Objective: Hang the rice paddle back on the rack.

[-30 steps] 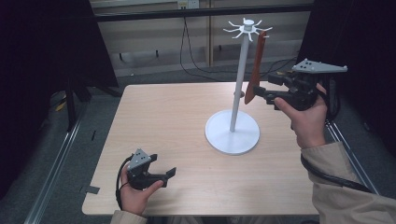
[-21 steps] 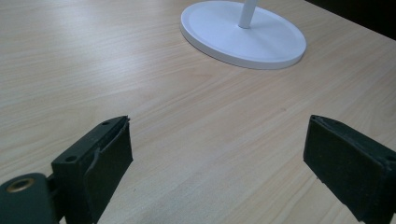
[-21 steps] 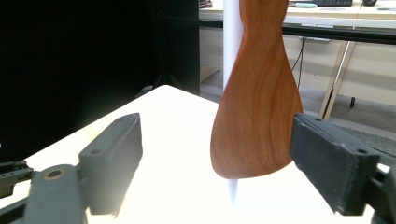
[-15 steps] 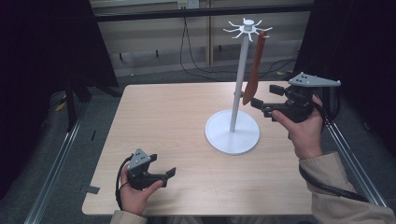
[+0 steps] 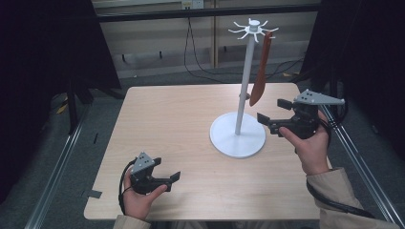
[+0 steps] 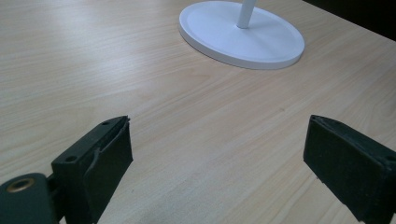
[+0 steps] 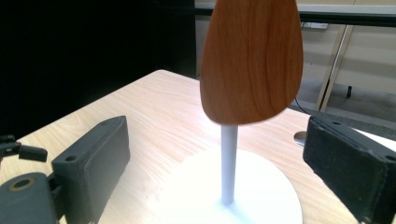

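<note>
A white hook stand [image 5: 244, 81] rises from a round base [image 5: 238, 141] on the wooden table [image 5: 181, 119]. A brown wooden spatula [image 5: 261, 76] hangs from one of its top hooks, blade down. Its blade [image 7: 252, 60] hangs just ahead of my right gripper [image 5: 272, 112], which is open with nothing between its jaws, to the right of the pole [image 7: 228, 163]. My left gripper [image 5: 165, 177] rests open near the table's front left edge, its jaws pointing across bare wood toward the stand's base [image 6: 242, 33].
Metal rails [image 5: 62, 162] run along both sides of the table. Cables [image 5: 200, 57] lie on the floor behind it, under a pale wall unit. Dark curtains flank the scene.
My right gripper has let go of the spatula and drawn back and down, away from the stand. The spatula now hangs free. The left gripper has stayed put.
</note>
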A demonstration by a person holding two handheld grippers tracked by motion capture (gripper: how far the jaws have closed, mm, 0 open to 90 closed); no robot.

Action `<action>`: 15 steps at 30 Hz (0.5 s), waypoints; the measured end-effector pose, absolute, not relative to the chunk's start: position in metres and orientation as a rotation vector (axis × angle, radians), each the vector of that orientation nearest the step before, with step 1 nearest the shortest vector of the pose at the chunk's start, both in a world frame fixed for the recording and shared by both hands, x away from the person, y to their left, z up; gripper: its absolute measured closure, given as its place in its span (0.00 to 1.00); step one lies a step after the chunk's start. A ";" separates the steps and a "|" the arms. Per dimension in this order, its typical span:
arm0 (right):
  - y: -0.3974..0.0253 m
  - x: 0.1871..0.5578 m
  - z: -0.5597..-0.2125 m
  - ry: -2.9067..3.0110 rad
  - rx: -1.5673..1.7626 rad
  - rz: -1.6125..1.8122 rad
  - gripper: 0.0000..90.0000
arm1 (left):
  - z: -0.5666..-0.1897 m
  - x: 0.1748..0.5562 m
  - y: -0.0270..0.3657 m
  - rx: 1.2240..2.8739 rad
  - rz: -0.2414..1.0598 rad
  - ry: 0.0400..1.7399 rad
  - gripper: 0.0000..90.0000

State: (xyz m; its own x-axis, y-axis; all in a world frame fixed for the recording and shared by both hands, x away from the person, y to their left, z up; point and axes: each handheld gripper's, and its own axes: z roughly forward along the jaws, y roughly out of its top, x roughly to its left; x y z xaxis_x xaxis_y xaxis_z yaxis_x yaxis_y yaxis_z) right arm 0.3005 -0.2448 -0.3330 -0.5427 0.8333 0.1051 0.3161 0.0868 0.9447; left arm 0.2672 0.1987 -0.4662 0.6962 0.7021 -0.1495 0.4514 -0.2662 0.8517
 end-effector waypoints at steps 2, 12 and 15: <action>-0.246 0.297 -0.342 1.914 1.132 1.452 0.06 | -0.466 0.267 0.199 1.913 0.317 0.895 0.09; -0.249 0.289 -0.368 1.936 1.147 1.437 0.06 | -0.466 0.267 0.198 1.914 0.325 0.893 0.09; -0.250 0.286 -0.375 1.947 1.145 1.425 0.06 | -0.466 0.267 0.198 1.916 0.324 0.890 0.09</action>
